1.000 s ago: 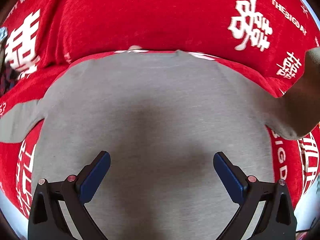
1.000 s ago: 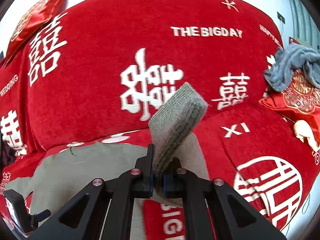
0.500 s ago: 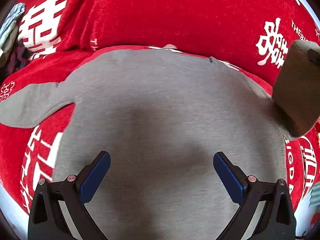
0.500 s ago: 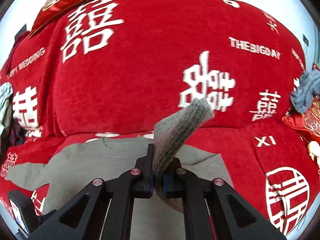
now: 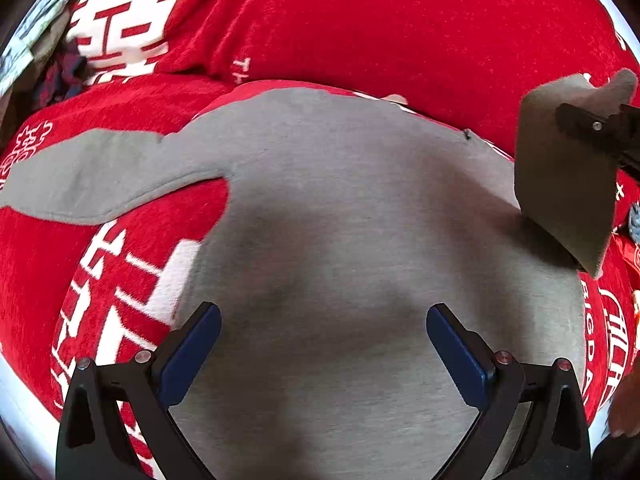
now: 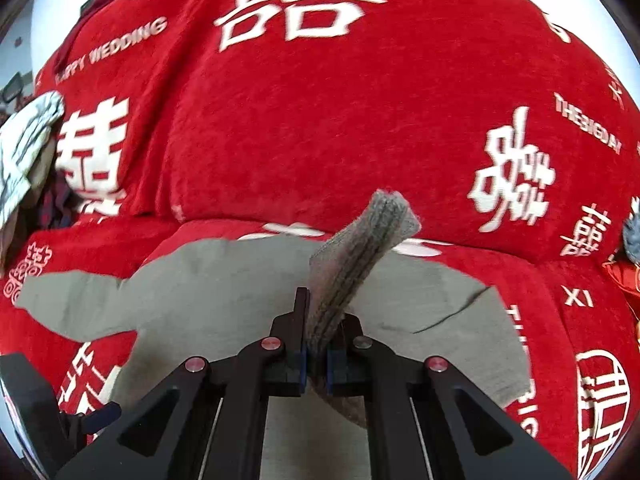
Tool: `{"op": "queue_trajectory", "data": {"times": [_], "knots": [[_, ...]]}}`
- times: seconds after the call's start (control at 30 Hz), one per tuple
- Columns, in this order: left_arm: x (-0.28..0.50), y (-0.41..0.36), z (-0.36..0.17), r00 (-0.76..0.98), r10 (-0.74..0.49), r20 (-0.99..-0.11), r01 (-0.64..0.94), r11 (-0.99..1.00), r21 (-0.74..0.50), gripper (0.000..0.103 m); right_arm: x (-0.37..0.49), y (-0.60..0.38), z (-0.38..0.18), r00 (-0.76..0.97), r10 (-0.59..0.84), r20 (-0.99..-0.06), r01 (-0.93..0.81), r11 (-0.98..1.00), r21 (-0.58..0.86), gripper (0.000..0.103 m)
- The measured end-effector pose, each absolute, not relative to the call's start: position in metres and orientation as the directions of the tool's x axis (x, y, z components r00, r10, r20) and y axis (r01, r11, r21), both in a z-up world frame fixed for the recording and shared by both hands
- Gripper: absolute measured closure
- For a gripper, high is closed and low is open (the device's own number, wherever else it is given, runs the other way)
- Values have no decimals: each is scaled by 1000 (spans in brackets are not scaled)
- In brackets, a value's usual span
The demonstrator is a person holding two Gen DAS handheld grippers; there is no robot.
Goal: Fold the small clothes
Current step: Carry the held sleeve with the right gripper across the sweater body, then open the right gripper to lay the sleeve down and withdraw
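A small grey long-sleeved top (image 5: 340,220) lies flat on a red sofa cover; it also shows in the right wrist view (image 6: 224,292). Its left sleeve (image 5: 100,176) lies spread out to the left. My left gripper (image 5: 323,344) is open and empty, low over the top's body. My right gripper (image 6: 317,354) is shut on the ribbed cuff (image 6: 356,256) of the right sleeve and holds it lifted over the body. The lifted sleeve (image 5: 564,184) and the right gripper (image 5: 600,128) show at the right of the left wrist view.
The red cover (image 6: 320,128) with white characters drapes the seat and backrest. A pile of other clothes (image 6: 28,152) lies at the far left. A grey-blue garment (image 6: 632,236) and a red packet (image 6: 624,276) lie at the far right.
My right gripper has carried the sleeve cuff leftward and inward over the top's body. The left gripper has shifted right over the top, staying open.
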State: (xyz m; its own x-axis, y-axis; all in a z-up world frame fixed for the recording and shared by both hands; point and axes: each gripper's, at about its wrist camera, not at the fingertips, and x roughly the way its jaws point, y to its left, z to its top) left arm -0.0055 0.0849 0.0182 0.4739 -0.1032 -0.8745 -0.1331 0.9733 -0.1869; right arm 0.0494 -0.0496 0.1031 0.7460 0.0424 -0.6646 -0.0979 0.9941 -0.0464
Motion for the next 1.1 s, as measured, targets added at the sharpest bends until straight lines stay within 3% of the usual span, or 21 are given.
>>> {"op": "queue_trajectory", "data": {"times": [0.47, 1.1], "knots": [[-15, 127, 11, 487, -121, -865, -216, 943, -253, 0, 60, 9, 64, 675, 109, -730, -198, 979, -37, 97], [-23, 143, 16, 495, -75, -866, -253, 940, -227, 0, 70, 30, 15, 549, 219, -807, -263, 961, 82, 96]]}}
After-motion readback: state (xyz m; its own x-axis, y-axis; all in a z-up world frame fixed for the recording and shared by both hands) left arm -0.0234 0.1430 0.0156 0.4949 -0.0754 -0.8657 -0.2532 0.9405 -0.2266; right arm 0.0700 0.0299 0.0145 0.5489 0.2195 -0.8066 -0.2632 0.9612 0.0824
